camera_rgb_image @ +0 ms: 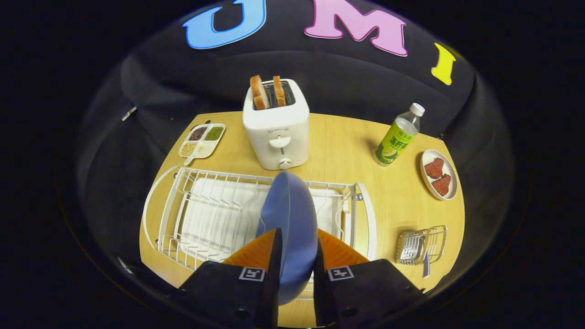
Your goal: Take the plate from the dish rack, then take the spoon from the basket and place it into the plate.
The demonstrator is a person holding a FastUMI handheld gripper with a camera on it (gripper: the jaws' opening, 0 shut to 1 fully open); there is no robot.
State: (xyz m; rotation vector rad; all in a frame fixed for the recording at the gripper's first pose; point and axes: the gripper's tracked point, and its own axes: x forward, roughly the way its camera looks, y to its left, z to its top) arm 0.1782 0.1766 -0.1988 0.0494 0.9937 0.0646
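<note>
A blue plate [290, 214] stands on edge between my two fingers, and my gripper [297, 246] is shut on its rim. It hangs over the white wire dish rack [201, 214], which lies on the wooden table beneath and beyond the fingers. To the right of the rack sits a small wire basket [420, 246] with a spoon [425, 265] whose handle pokes out toward me. Whether the plate still touches the rack is hidden by the fingers.
Beyond the rack stands a white toaster [276, 132] holding two bread slices. A divided condiment tray [202, 140] lies at the back left. A green bottle [396, 137] and a small plate with red pieces [438, 174] sit at the back right.
</note>
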